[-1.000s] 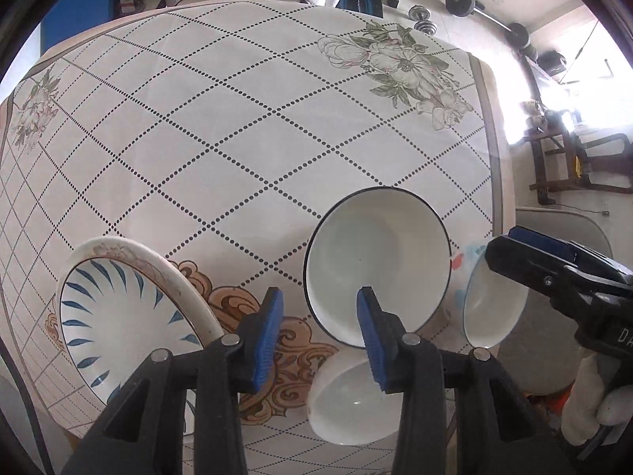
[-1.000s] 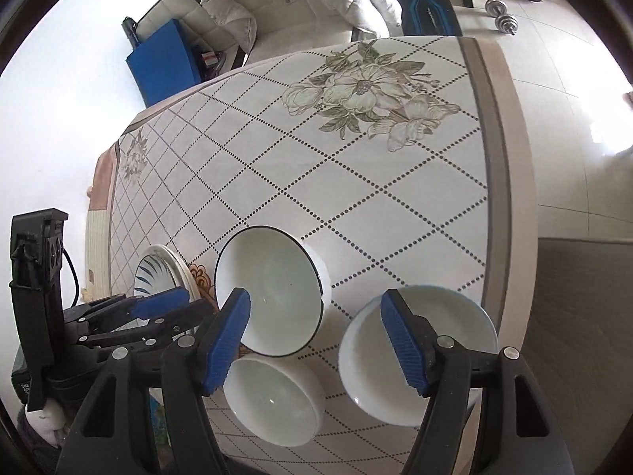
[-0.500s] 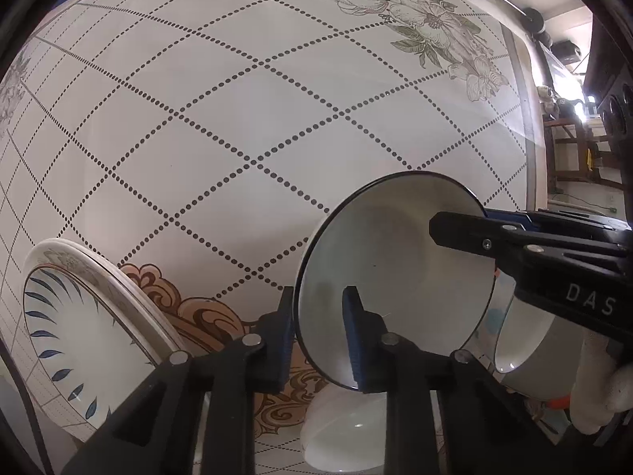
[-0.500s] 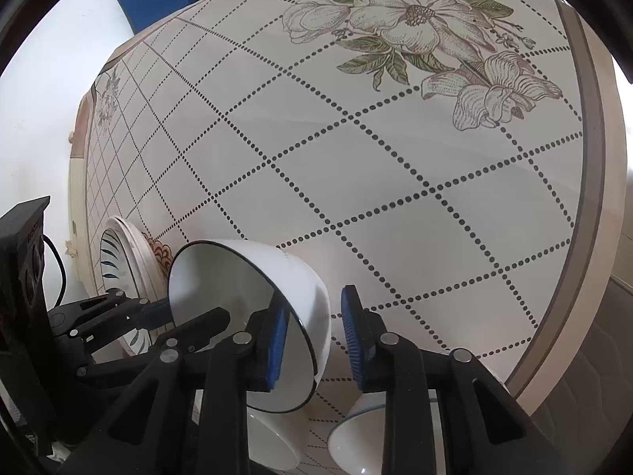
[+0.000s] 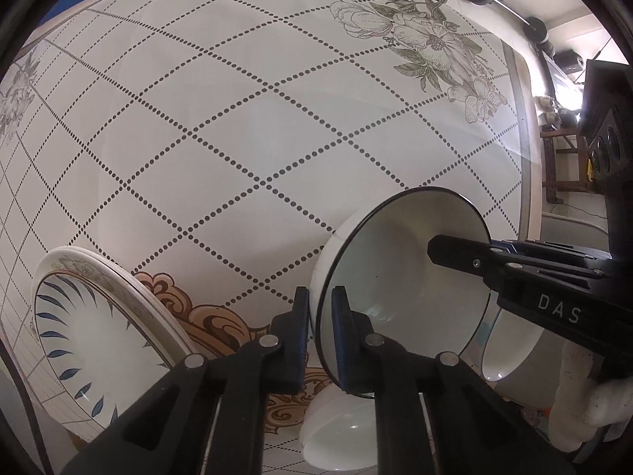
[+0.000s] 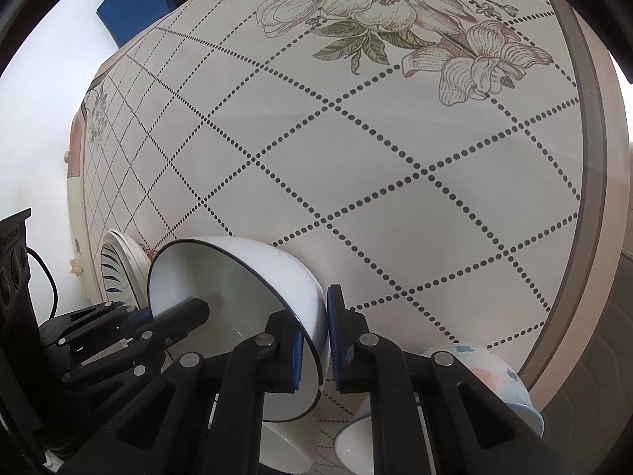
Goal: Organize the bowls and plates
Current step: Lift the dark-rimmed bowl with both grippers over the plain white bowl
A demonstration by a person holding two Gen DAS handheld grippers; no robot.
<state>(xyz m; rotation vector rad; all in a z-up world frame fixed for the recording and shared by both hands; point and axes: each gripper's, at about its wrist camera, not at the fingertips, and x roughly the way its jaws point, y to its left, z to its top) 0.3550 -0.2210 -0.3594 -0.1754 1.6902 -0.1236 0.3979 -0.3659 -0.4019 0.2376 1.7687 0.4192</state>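
Observation:
A white bowl with a thin dark rim (image 5: 399, 289) (image 6: 237, 293) is tilted up off the table. My left gripper (image 5: 321, 316) is shut on its near-left rim. My right gripper (image 6: 316, 340) is shut on its opposite rim, and shows in the left wrist view (image 5: 514, 265) reaching into the bowl. A plain white bowl (image 5: 340, 439) (image 6: 285, 451) sits below it near the table's front. A floral bowl (image 6: 486, 380) (image 5: 510, 356) stands at the right by the table edge. A blue-leaf plate stack (image 5: 99, 336) (image 6: 118, 269) lies at the left.
The table (image 5: 237, 138) has a white diamond-dotted cloth with flower prints (image 6: 395, 4). Its right edge (image 6: 593, 158) runs close to the floral bowl. A blue box (image 6: 134, 4) and dumbbells (image 5: 510, 0) lie beyond the table.
Both grippers came down and shut on the dark-rimmed bowl from opposite sides. The bowl went from lying flat to tilted steeply and lifted.

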